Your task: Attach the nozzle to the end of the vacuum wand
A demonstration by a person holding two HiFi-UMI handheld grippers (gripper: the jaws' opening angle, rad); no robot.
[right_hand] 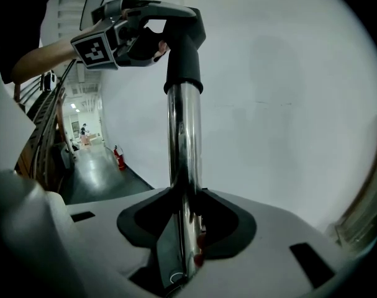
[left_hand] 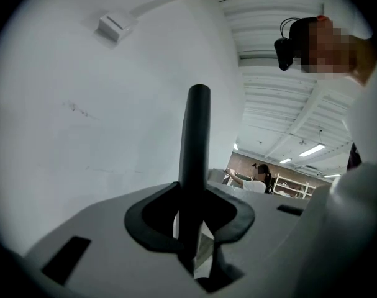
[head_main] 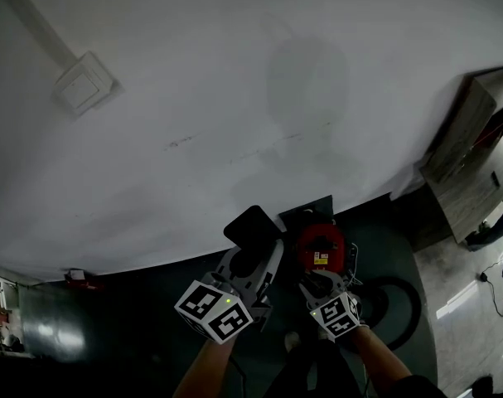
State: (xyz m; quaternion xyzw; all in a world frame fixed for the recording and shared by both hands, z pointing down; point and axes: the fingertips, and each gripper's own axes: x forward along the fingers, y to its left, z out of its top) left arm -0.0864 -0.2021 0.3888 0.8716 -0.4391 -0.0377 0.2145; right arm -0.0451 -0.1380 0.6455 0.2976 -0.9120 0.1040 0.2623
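Observation:
The chrome vacuum wand [right_hand: 183,160] stands upright between the jaws of my right gripper [right_hand: 185,234], which is shut on it. At the wand's top sits the black nozzle [right_hand: 183,54], its collar over the chrome end. My left gripper [right_hand: 176,20] is shut on that nozzle from the left. In the left gripper view the nozzle's black tube [left_hand: 195,141] rises between the pads of the left gripper [left_hand: 191,228]. From the head view the left gripper [head_main: 255,259] holds the black nozzle [head_main: 253,226] and the right gripper [head_main: 321,284] reaches toward the red vacuum body [head_main: 321,251].
A white wall with a switch box [head_main: 84,83] fills the space ahead. A wooden cabinet [head_main: 466,156] stands at the right. A black hose loop [head_main: 396,305] lies on the dark floor. A fire extinguisher [right_hand: 120,159] stands by the wall down the hall.

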